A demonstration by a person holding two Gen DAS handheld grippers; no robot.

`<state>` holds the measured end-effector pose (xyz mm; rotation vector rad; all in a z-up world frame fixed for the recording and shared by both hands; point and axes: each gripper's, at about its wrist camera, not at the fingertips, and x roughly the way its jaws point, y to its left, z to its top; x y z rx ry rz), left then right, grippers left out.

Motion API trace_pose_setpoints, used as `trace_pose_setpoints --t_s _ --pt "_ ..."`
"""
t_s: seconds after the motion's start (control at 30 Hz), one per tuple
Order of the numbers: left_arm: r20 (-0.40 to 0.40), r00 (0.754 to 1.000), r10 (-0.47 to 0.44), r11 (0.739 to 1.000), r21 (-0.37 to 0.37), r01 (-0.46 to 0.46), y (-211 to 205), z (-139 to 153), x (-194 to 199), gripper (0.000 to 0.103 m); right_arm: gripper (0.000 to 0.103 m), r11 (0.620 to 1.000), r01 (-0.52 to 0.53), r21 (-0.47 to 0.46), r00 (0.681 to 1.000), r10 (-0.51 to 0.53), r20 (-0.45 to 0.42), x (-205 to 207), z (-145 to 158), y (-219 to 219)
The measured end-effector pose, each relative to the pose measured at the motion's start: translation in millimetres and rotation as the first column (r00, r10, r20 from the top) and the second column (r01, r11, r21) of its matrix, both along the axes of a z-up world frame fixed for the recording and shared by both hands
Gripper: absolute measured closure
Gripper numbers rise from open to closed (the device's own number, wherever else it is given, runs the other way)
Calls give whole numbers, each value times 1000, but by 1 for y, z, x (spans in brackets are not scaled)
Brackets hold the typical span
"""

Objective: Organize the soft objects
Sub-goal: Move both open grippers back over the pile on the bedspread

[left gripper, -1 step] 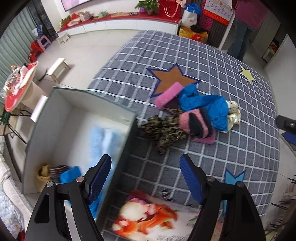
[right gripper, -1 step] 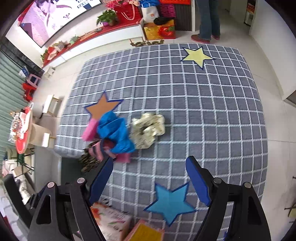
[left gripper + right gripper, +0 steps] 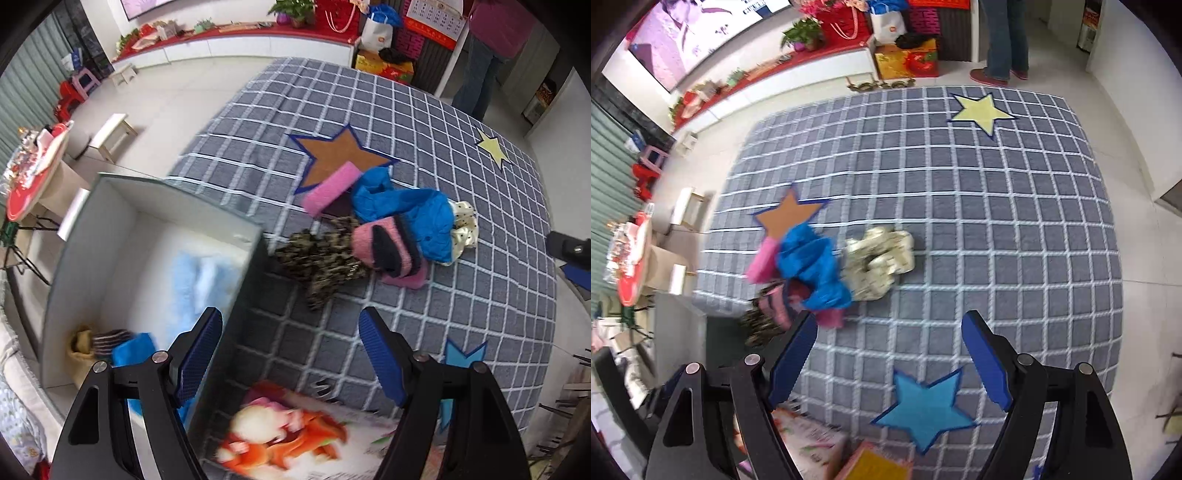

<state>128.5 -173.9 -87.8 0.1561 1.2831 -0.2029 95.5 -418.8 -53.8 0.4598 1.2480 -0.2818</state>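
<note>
Meanwhile both the left hand-held gripper (image 3: 290,354) and right hand-held gripper (image 3: 890,356) hang released above the clothes pile (image 3: 373,236)

Left wrist view: you look down from above the grey box (image 3: 147,206) edge, facing across the checked rug (image 3: 424,147) toward the red-topped cabinet (image 3: 258,33)
Right wrist view: you sit higher and further right, over the blue star (image 3: 925,410), facing the same far wall
Nearness: left view nearer the clothes pile (image 3: 388,229)
Shared: both views hold the pile (image 3: 827,266), the orange star (image 3: 340,155) and the yellow star (image 3: 980,110)
</note>
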Motion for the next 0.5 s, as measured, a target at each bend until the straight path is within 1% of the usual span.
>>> trace_pose_setpoints --t_s 0.07,0.1,0.17,0.27,0.37,0.43,0.5 --pt "-16 1000 -3 1000 -19 3 -12 -6 7 23 21 999 14 32 1000 -14 -19 8 -16 -11" --pt "-21 1000 -3 1000 -25 3 -16 -9 9 23 21 997 28 67 999 -26 -32 13 -27 -18" --pt "-19 1000 -10 999 -44 10 -27 -13 15 23 21 993 54 102 997 -48 -57 22 -45 -28" --pt "-25 999 -35 998 -45 33 -46 -24 26 23 21 990 80 112 993 -70 -91 32 -68 -35" --pt "-54 997 -63 998 -34 61 -61 -38 36 23 21 986 107 130 989 -91 -118 40 -91 -41" --pt "-61 996 -71 997 -30 69 -69 -45 39 23 21 979 129 157 985 -108 -134 45 -106 -46" --pt "-63 995 -80 996 -46 78 -74 -49 42 23 21 972 147 186 983 -122 -141 49 -114 -49"
